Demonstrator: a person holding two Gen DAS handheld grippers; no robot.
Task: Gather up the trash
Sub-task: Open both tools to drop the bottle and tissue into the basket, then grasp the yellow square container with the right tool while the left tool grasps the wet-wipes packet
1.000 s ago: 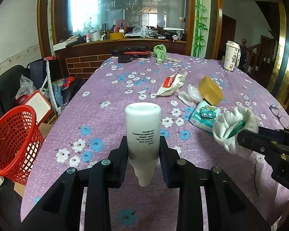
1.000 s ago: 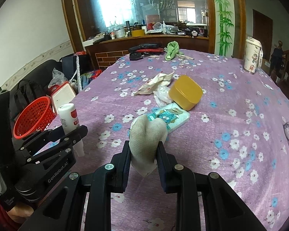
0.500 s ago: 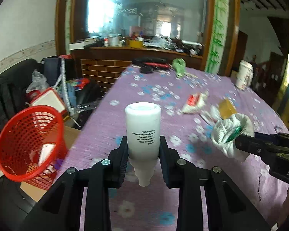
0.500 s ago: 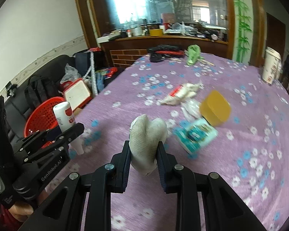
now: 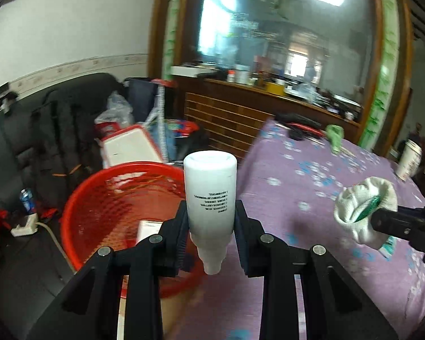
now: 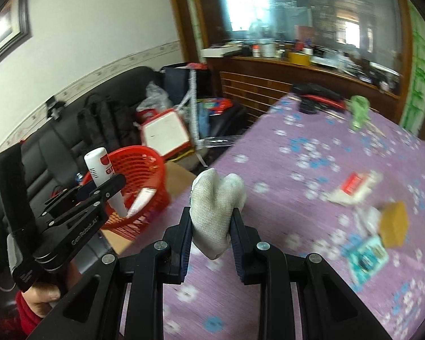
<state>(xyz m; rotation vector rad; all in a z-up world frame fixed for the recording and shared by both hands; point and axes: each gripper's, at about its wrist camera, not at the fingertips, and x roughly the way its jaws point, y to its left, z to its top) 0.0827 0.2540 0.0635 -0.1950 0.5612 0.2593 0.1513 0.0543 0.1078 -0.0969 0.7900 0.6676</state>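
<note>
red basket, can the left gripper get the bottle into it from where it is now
Probably yes. The left gripper, shut on the white bottle, hangs beside the table edge with the red basket open-topped just below and ahead; nothing appears to block the drop.

The bottle is white with black print and, in the right wrist view, a red label; the mesh basket is red. The tablecloth is purple with white and blue flowers, the glove off-white knit, the box mustard yellow.
</note>
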